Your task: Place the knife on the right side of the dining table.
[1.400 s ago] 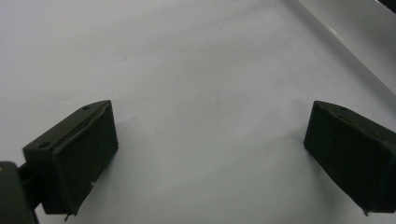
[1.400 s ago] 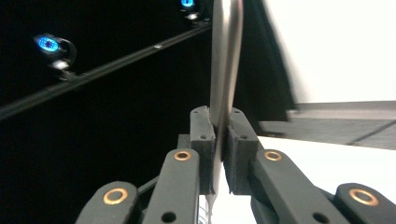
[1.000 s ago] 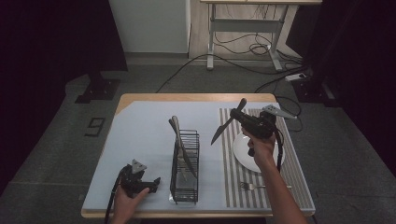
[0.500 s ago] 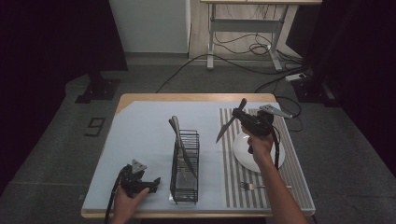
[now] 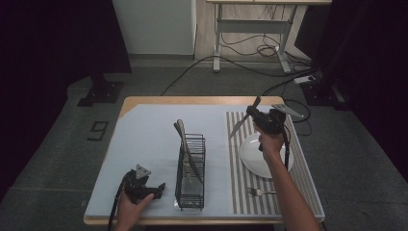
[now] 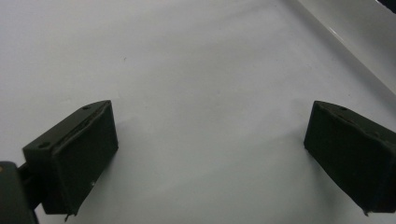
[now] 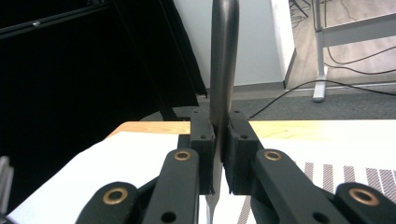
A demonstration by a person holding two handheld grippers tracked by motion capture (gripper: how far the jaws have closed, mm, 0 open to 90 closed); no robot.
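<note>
In the right gripper view the knife ran off the top of the frame, and its lower end vanished behind the jaw links, so its full length could not be read there. The right gripper was clamped tight on it, both pads pressed flat against the metal, the knife standing between them. From the high view the right gripper held the knife above the far end of the striped mat, blade slanting down and left, near the white plate; which end sat in the pads was probably the handle, though it was too small to be sure. The left gripper had its jaws wide apart over the bare table, holding nothing. A wire rack with cutlery stood mid-table, and a fork lay on the mat.
</note>
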